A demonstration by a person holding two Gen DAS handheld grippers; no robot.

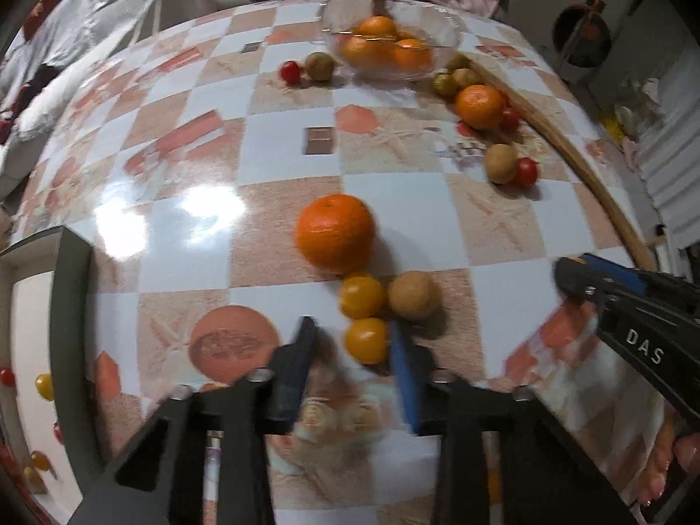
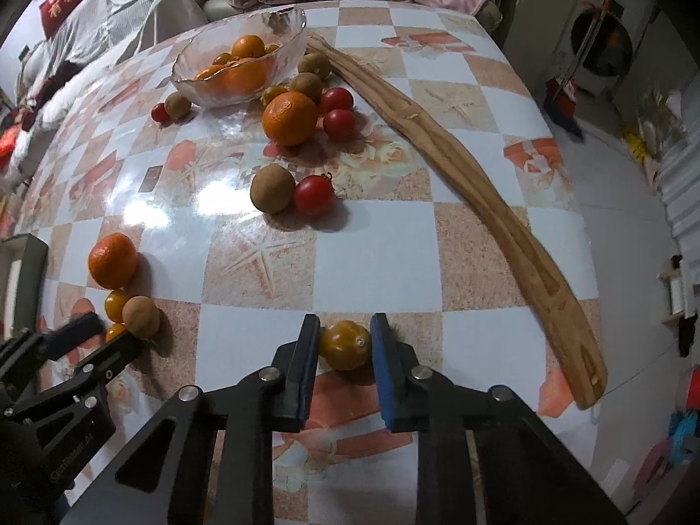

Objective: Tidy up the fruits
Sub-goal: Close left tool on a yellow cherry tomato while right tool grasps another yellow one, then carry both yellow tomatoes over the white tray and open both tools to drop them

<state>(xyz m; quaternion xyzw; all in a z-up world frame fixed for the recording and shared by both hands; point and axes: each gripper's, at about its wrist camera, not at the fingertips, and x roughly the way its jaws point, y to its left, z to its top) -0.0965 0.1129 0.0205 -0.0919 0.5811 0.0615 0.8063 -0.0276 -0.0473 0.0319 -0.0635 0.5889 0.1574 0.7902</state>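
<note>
Fruits lie loose on the bench, and each pair of tongs has one small yellow fruit between its pads

Right tongs are clamped on a yellow cherry tomato that sits on the bench straight ahead of them, pads pressing its two sides; left tongs reach down over a second yellow tomato, which lies between the pads but nearer the blue one; the view is blurred, so the pads' contact is not plain, though the jaws read as drawn in on it; just beyond it sit another yellow tomato, a brown round fruit and an orange, touching in a cluster; the glass bowl, already holding oranges, stands at the far side, well apart from both tongs, up and to the left of the right pair; a long wooden tray runs diagonally to the right, nearer the right hand.
</note>
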